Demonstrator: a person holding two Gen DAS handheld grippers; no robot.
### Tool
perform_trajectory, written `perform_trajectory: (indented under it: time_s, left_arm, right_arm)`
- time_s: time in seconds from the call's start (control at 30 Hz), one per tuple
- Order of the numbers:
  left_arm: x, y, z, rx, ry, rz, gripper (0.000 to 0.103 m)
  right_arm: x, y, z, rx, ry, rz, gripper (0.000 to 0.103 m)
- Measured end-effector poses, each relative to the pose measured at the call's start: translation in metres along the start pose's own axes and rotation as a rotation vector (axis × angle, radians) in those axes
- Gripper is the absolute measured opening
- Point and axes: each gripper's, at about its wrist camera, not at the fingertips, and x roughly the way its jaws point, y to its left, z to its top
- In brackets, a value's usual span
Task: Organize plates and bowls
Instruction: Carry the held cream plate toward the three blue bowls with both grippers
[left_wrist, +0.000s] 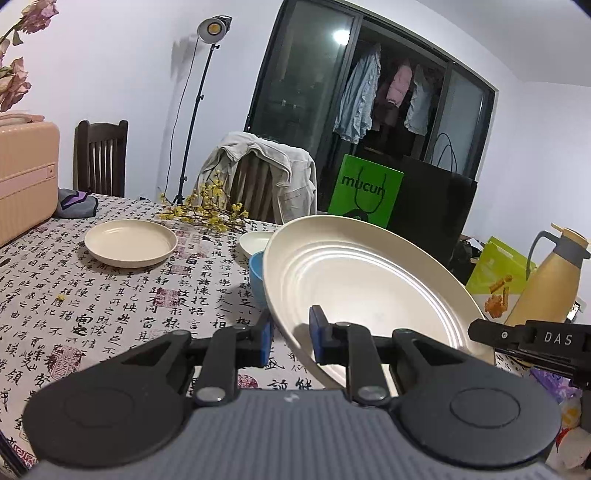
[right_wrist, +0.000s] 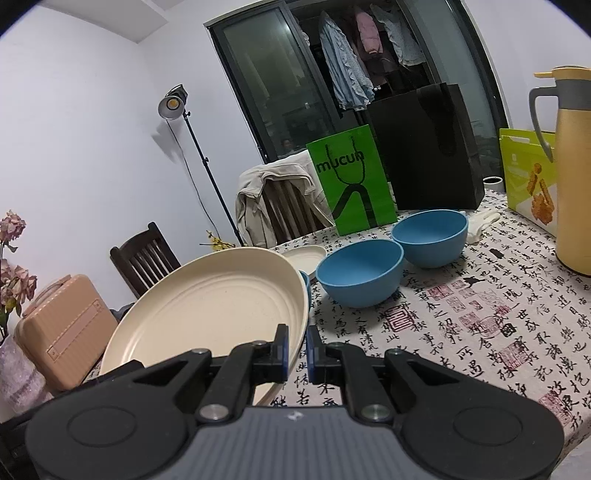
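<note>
The table (right_wrist: 480, 314) wore a cloth printed with black calligraphy, and beyond it stood a jacket-draped chair (left_wrist: 258, 177) and a green bag (right_wrist: 351, 184). I had both tongs clamped on one large cream plate (left_wrist: 369, 280), tilted above the cloth: my left tongs (left_wrist: 291, 338) pinched its near rim, my right tongs (right_wrist: 297, 350) its opposite edge. Two blue bowls (right_wrist: 360, 273) sat just beside it, and a smaller cream plate (left_wrist: 130, 242) lay well apart.

The big cream plate (left_wrist: 369, 280) hides most of the blue bowl (left_wrist: 256, 275) behind it and the near part of a small cream dish (left_wrist: 255, 240). Right of the plate, the thermos (right_wrist: 574, 177) is cut by the frame edge.
</note>
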Motion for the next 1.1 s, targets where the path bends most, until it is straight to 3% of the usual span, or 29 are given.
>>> perform_trajectory:
  time_s: [1.1]
  left_arm:
    - [0.028,-0.006,-0.052,0.035,0.098,-0.005,0.021]
  right_arm:
    - [0.018,-0.039,-0.045,0.033,0.076,-0.045,0.009]
